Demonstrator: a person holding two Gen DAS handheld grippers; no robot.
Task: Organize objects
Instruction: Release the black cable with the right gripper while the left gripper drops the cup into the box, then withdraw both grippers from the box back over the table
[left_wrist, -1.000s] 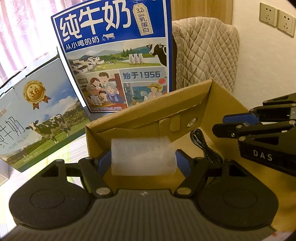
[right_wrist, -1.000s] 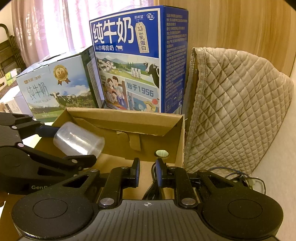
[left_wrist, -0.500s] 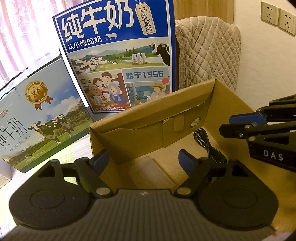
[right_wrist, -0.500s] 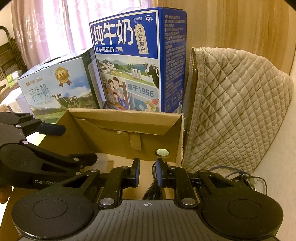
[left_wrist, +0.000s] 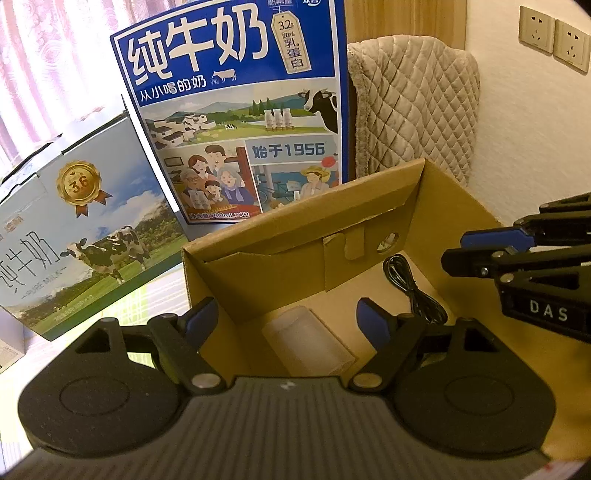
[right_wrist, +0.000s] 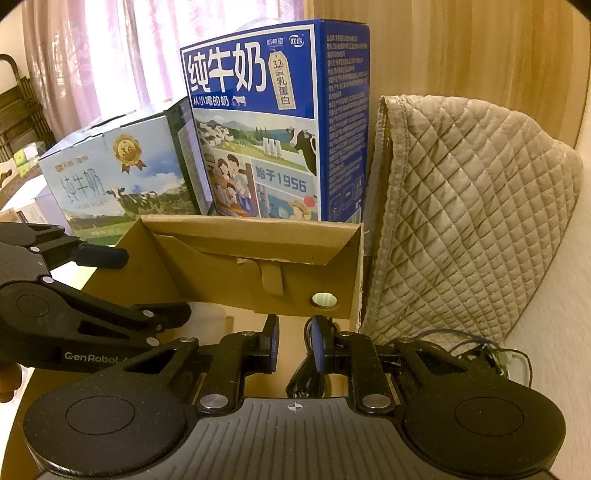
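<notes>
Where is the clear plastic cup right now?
Left wrist view: the clear cup lies on its side on the cardboard box floor, below the open left gripper, left of the black cable.

You're in a home room: pink curtains (right_wrist: 92, 62), a quilted cover (right_wrist: 461, 206), wall sockets (left_wrist: 554, 42), milk cartons (left_wrist: 236, 110).
</notes>
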